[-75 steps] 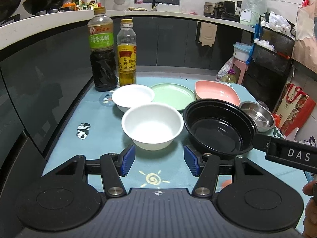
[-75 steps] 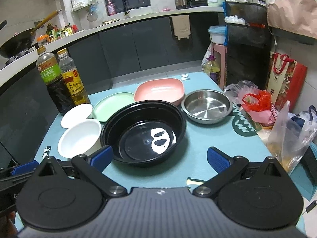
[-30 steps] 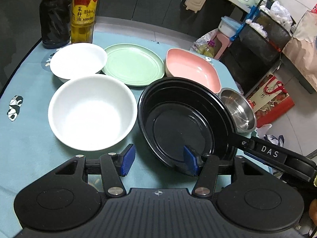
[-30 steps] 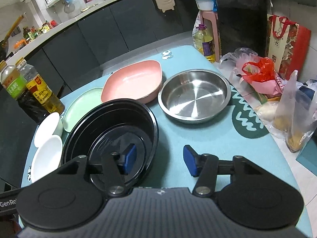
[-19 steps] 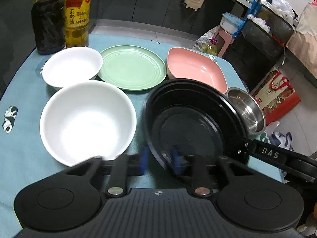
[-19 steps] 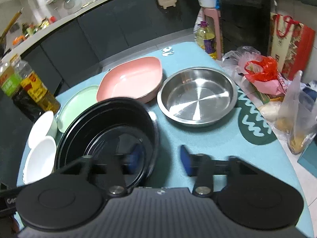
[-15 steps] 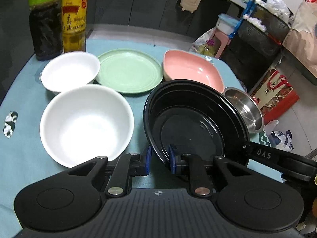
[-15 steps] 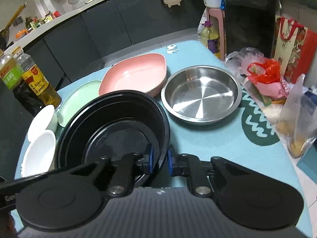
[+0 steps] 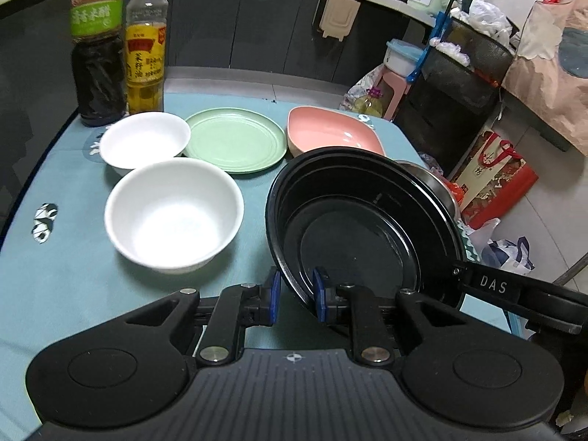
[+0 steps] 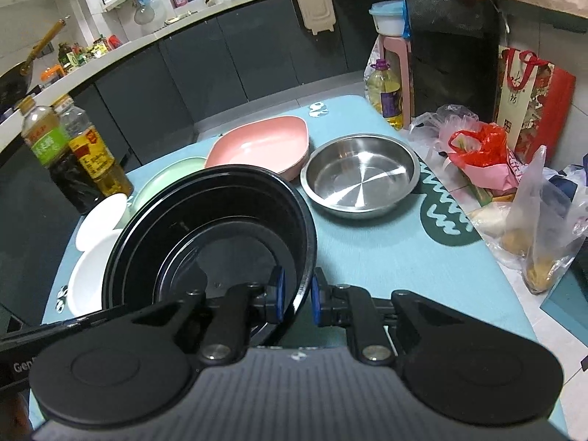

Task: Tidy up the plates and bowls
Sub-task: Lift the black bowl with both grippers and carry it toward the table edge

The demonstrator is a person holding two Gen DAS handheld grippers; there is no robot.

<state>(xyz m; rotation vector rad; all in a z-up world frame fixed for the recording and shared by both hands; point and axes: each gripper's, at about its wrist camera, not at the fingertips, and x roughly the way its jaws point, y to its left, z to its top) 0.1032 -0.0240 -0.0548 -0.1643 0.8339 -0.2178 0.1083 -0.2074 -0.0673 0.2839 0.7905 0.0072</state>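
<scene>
Black bowl (image 9: pixel 362 220): large, round, stepped inner wall, raised and tilted above the near right part of the teal table (image 9: pixel 66 283), gripped at two points on its rim. Left gripper (image 9: pixel 294 292): blue pads closed tight on the bowl's near-left rim, one pad inside, one outside. Right gripper (image 10: pixel 296 294): likewise pinched on the near-right rim, wall clamped between both pads. Large white bowl (image 9: pixel 172 213): upright on the table, just left of the black bowl. Small white bowl (image 9: pixel 145 139): farther back, beside the large one. Green plate (image 9: pixel 235 139): flat, right of the small white bowl, far of the black bowl. Pink dish (image 9: pixel 330 134): right of the green plate, partly behind the black bowl's far rim. Steel bowl (image 10: pixel 362 174): on the table, right of the pink dish, apart from the black bowl. Dark sauce bottle (image 9: pixel 97 44) and yellow oil bottle (image 9: pixel 145 40): standing together at the far left corner.
</scene>
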